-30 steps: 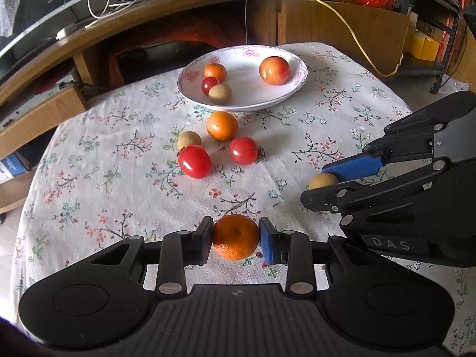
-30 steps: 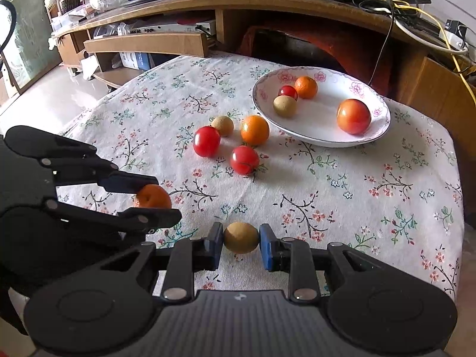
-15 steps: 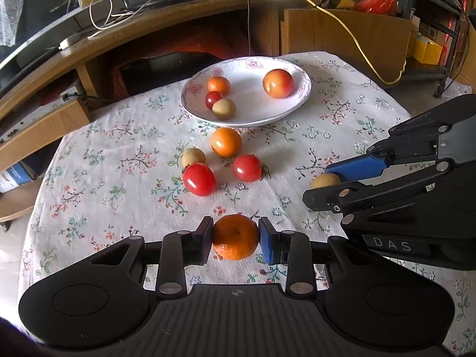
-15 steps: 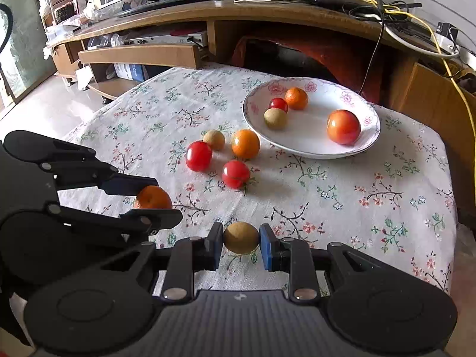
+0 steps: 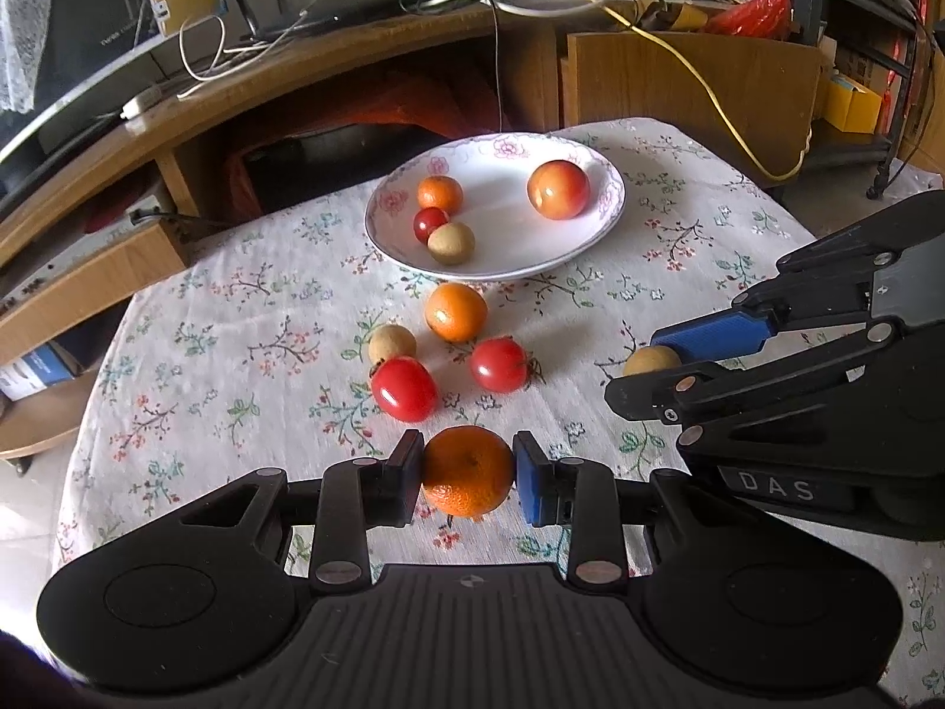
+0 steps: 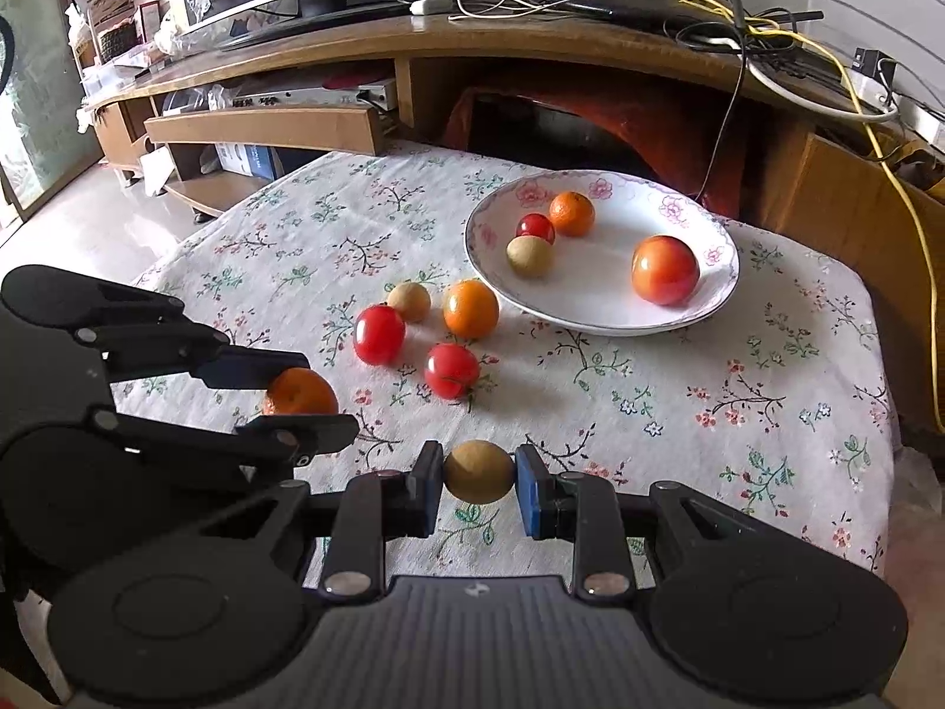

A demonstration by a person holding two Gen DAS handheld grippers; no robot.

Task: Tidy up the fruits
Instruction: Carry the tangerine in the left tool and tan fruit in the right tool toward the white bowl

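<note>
My left gripper [image 5: 468, 470] is shut on a mandarin orange [image 5: 468, 471], held just above the floral tablecloth. My right gripper [image 6: 478, 471] is shut on a small tan fruit [image 6: 478, 471]; in the left wrist view it shows at the right [image 5: 647, 361]. A white flowered plate [image 5: 590, 236] at the far side holds a large red-orange fruit [image 5: 558, 189], a small orange [image 5: 440, 194], a cherry tomato [image 5: 430, 223] and a tan fruit [image 5: 451, 243]. Loose on the cloth lie an orange [image 5: 456, 312], a tan fruit [image 5: 392, 344] and two red tomatoes [image 5: 404, 388] [image 5: 499, 364].
A curved wooden desk [image 6: 531, 41] with cables and a monitor stands behind the table. A yellow cable [image 5: 709, 94] hangs at the right. The tablecloth [image 6: 709, 402] covers the table to its edges, with floor to the left.
Both grippers have risen a little with their fruit; the plate and loose fruit sit lower and farther in both views. The grips are unchanged.
</note>
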